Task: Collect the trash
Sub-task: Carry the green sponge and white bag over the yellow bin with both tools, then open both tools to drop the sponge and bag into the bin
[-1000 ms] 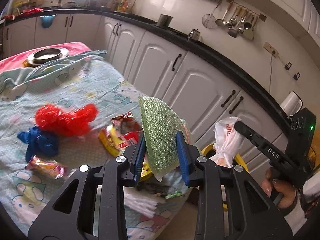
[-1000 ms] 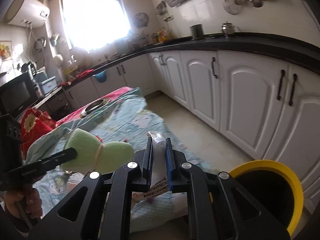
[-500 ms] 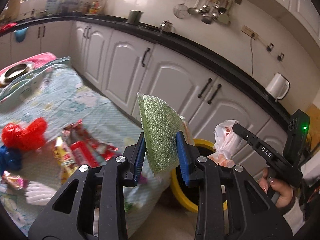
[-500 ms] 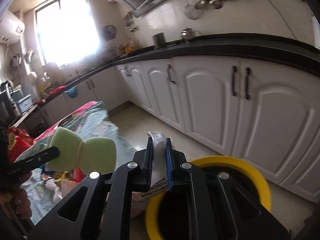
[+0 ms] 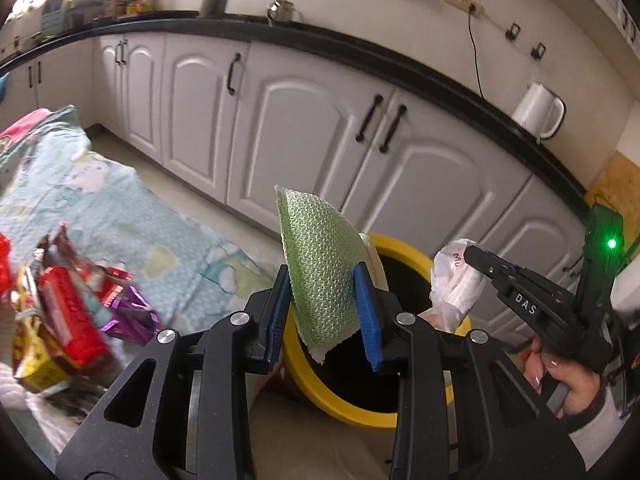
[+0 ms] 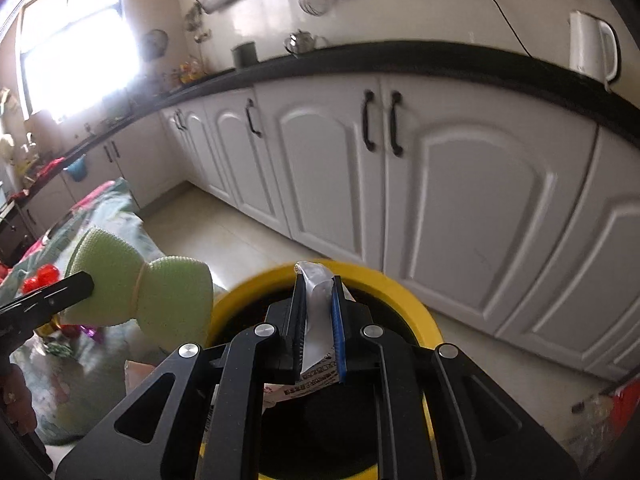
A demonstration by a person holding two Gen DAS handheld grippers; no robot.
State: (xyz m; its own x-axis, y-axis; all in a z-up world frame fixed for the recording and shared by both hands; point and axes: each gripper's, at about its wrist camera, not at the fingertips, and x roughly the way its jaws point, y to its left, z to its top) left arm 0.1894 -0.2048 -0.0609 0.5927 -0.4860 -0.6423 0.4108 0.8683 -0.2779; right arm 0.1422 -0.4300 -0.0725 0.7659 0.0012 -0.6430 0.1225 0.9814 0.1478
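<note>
Bin [image 5: 400, 416] on floor between table [image 5: 120, 216] and cabinets [image 5: 304, 128].

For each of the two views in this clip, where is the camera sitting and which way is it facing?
Left wrist: on the left gripper, looking down past its clamped green sponge to the yellow bin; the right gripper and hand show.
Right wrist: on the right gripper, over the bin, clamping a white wrapper; the left gripper's finger shows.
Shared: bin, sponge, wrapper, white cabinets, kettle.

Two wrist views, each angled down along its gripper's fingers.
Both look closely at the yellow bin [image 5: 332, 400] [image 6: 384, 276] with white cabinets [image 5: 304, 140] [image 6: 480, 208] behind; each shows the other's gripper.
</note>
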